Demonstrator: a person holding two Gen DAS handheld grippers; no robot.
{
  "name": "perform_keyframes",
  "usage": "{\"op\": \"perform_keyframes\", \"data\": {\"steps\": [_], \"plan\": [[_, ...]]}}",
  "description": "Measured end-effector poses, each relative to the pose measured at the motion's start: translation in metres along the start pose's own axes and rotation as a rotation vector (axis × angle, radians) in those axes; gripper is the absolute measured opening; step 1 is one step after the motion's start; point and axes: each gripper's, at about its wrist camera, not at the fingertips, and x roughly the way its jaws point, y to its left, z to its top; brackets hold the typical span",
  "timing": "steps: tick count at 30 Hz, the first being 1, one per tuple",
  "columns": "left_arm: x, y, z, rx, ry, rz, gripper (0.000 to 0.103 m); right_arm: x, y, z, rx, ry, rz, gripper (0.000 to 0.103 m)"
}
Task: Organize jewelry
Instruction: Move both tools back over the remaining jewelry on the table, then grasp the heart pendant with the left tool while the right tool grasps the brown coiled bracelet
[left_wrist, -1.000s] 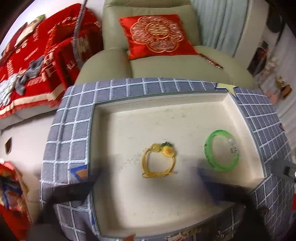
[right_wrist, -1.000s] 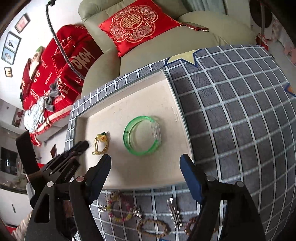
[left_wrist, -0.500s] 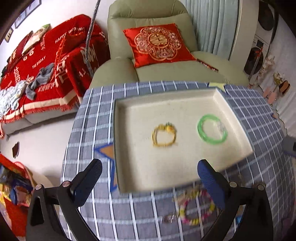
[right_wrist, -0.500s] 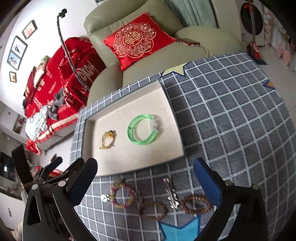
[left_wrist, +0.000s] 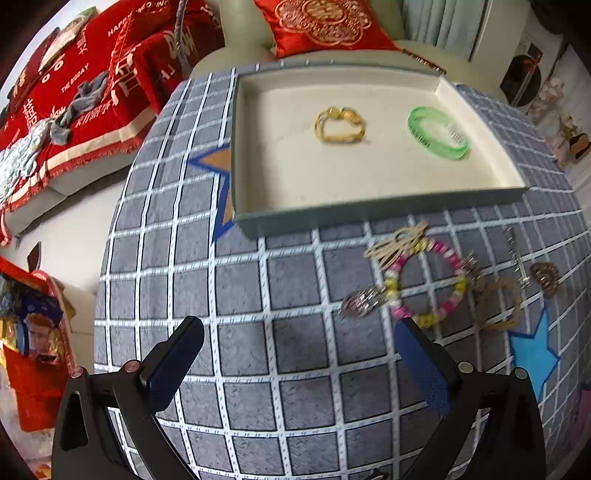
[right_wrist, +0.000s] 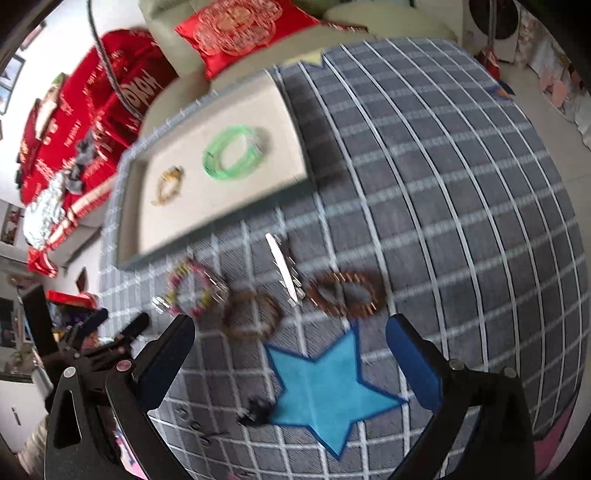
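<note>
A cream tray (left_wrist: 369, 206) (right_wrist: 133, 229) sits on the grey checked table and holds a yellow bracelet (left_wrist: 339, 125) (right_wrist: 168, 186) and a green bangle (left_wrist: 437, 133) (right_wrist: 234, 153). In front of the tray lie a pink-and-yellow bead bracelet (left_wrist: 424, 284) (right_wrist: 192, 286), a brown bead bracelet (left_wrist: 498, 302) (right_wrist: 253, 314), a silver hair clip (left_wrist: 517, 254) (right_wrist: 284, 269) and a dark brown bracelet (left_wrist: 545, 275) (right_wrist: 345, 293). My left gripper (left_wrist: 295, 358) is open and empty, near the pink bracelet. My right gripper (right_wrist: 290, 354) is open and empty, just short of the bracelets.
A blue star patch (right_wrist: 328, 387) lies on the cloth between my right fingers. Small dark items (right_wrist: 255, 411) lie near it. A green sofa with a red cushion (left_wrist: 325, 22) stands behind the table, red blankets (left_wrist: 74, 92) to the left.
Both grippers have pulled back from over the tray toward the near side and lower, so the loose bracelets and clip in front of the tray now show close. Both stay open.
</note>
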Motion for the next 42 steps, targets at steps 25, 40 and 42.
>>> {"op": "perform_keyframes", "data": {"steps": [25,40,42], "plan": [[-0.008,-0.024,-0.002,0.157,-0.048,0.002,0.103,0.03,-0.052,0.016,0.014,0.032,-0.187,0.102],[-0.011,-0.045,0.003,0.197,-0.059,-0.076,0.073,0.057,-0.011,0.027,-0.172,0.03,-0.269,0.058],[-0.012,-0.048,0.001,0.202,-0.061,-0.086,0.066,0.063,0.0,0.025,-0.202,0.027,-0.287,0.051]]}}
